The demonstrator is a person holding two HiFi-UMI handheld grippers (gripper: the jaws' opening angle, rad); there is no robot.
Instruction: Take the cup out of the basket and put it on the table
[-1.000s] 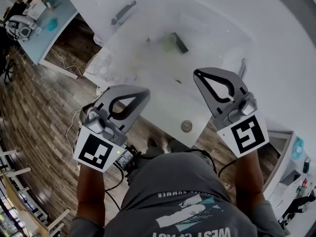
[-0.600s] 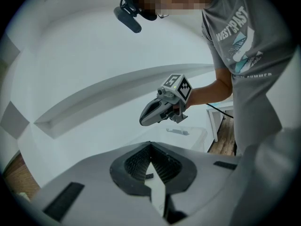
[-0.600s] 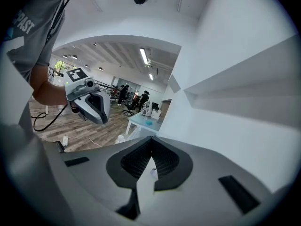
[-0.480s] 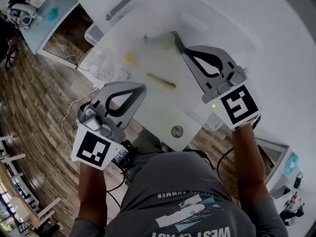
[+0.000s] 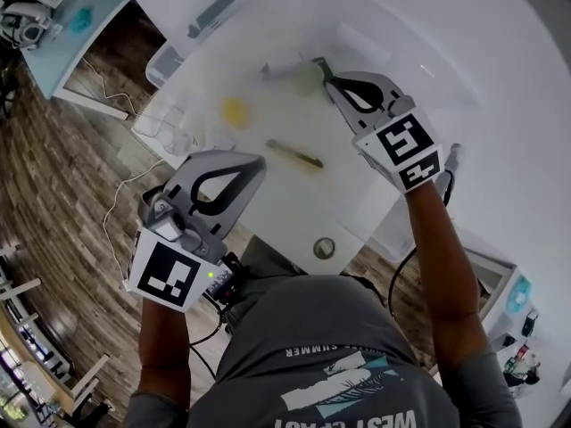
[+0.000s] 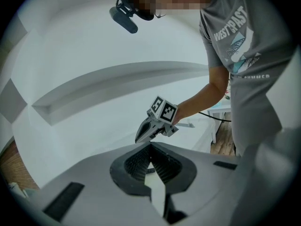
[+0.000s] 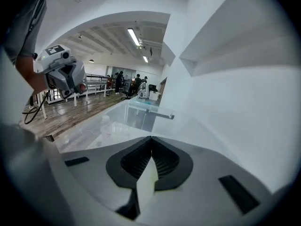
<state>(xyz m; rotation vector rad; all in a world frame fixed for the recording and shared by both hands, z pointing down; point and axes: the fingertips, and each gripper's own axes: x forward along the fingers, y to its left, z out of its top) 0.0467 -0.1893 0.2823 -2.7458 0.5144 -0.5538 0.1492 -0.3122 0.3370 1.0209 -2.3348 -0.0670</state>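
Note:
The white table (image 5: 294,212) is washed out by glare. At its left edge stands a see-through basket (image 5: 174,121) with pale clear shapes inside; I cannot make out a cup for certain. A pale green blob (image 5: 302,78) lies far out on the table, just left of my right gripper (image 5: 328,83), which is shut and holds nothing. My left gripper (image 5: 260,160) hovers over the table's near left part, also shut and empty. In the left gripper view the right gripper (image 6: 138,139) shows just beyond the closed jaws.
A yellow lump (image 5: 235,111) and an olive stick (image 5: 294,153) lie mid-table. A dark flat piece (image 5: 318,64) sits by the right gripper's tip. A grey tool (image 5: 214,12) lies far left, a clear tub (image 5: 166,60) below it, a round disc (image 5: 324,247) at the near edge.
My right gripper has moved forward across the table to the far side, beside the green blob. The left gripper has stayed near the table's front left. Both remain shut.

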